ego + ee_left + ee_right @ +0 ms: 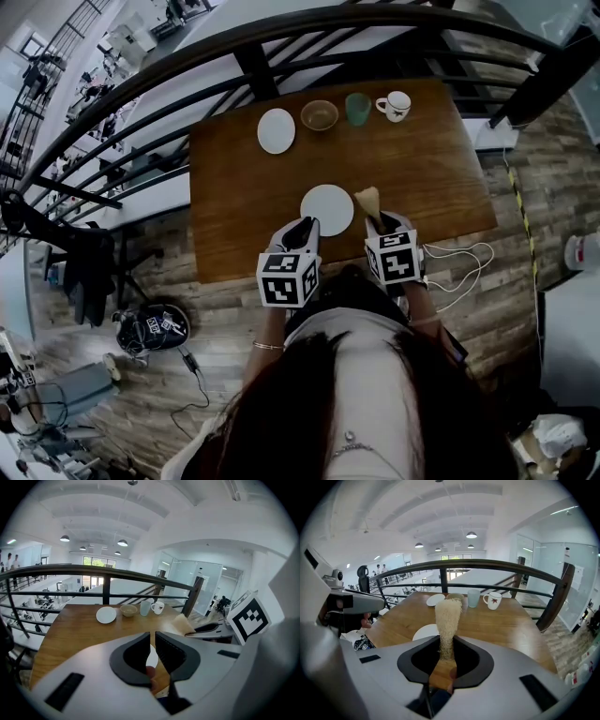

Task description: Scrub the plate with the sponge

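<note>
Head view. The wooden table (422, 169) stands against a dark railing (253, 66). The white plate (330, 206) lies flat near the table's front edge. The left gripper (307, 225) has its tips over the plate's near-left rim. The right gripper (377, 223) sits just right of the plate, with the tan sponge (367, 200) sticking out of it. The sponge's far end is just beside the plate's right rim; contact cannot be told. Along the far edge, in a row: a second white plate (277, 130), a brown bowl (320, 114), a green cup (357, 109) and a white mug (396, 105).

Left gripper view. The left gripper (153, 637) has its jaws drawn almost together, with only a thin slit between them. Nothing is seen pinched. The plate's white (151, 657) shows through the slit, under the jaws. The sponge (180, 626) and the right gripper's marker cube (251, 616) show at right.

Right gripper view. The right gripper (446, 643) is clamped on the sponge (448, 616), which is a coarse, fibrous strip. It stands straight out from between the jaws. The plate (424, 632) lies low and just left of the sponge, on bare wood. The left gripper's body shows at the left edge.
</note>
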### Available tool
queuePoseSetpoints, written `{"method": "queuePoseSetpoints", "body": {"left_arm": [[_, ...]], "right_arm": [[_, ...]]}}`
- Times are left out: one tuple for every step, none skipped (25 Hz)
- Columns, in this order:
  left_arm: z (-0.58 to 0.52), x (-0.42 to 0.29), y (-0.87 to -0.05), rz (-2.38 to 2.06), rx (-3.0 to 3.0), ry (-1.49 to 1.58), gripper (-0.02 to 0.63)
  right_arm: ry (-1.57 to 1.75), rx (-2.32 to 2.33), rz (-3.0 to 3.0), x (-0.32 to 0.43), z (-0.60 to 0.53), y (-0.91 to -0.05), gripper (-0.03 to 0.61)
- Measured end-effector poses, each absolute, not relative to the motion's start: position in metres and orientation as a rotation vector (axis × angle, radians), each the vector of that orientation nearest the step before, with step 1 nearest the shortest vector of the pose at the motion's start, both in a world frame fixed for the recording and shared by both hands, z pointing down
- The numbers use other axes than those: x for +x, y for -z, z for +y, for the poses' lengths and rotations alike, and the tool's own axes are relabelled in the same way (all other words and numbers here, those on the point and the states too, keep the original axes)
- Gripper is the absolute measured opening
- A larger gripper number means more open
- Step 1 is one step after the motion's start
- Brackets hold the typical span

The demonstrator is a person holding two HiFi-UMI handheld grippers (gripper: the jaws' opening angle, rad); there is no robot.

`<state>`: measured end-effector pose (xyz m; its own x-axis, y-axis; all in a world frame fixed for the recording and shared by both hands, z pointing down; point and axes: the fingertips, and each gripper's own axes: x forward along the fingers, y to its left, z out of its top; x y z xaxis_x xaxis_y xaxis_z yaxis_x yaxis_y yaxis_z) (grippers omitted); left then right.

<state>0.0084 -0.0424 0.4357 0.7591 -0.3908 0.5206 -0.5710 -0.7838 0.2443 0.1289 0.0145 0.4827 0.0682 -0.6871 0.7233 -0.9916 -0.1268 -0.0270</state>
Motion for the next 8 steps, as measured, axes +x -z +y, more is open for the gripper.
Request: {"method": "queuePoseSetpoints", "body": {"left_arm": [[-0.043, 0.009, -0.436, -0.730, 2.563, -0.635, 0.044], [-0.043, 0.010, -0.437, -0.726, 2.562, -0.635, 0.043], [-0.043, 0.012, -0.437, -0.723, 2.562, -0.637, 0.043], [-0.044, 0.013, -0.438, -0.721, 2.564, -0.640, 0.043], [-0.044, 0.015, -0.438, -0.719, 2.566, -0.644, 0.043], [-0.044, 0.017, -0.438, -0.717, 2.567, -0.647, 0.043], [-0.045, 0.018, -0.438, -0.716, 2.569, -0.650, 0.043], [-0.045, 0.019, -0.438, -0.714, 2.570, -0.652, 0.043]], "right_arm": [[-0.828, 1.868, -1.663, 0.129, 0.015, -0.483, 0.091], [-0.830, 1.868, -1.663, 0.130, 0.015, -0.484, 0.091], [-0.834, 1.868, -1.663, 0.131, 0.015, -0.484, 0.091], [-0.838, 1.869, -1.663, 0.132, 0.015, -0.485, 0.091], [-0.842, 1.869, -1.662, 0.133, 0.015, -0.486, 0.091], [-0.845, 1.869, -1.661, 0.134, 0.015, -0.486, 0.091], [-0.848, 1.868, -1.660, 0.135, 0.014, -0.486, 0.091], [-0.851, 1.867, -1.660, 0.136, 0.014, -0.487, 0.091]]}}
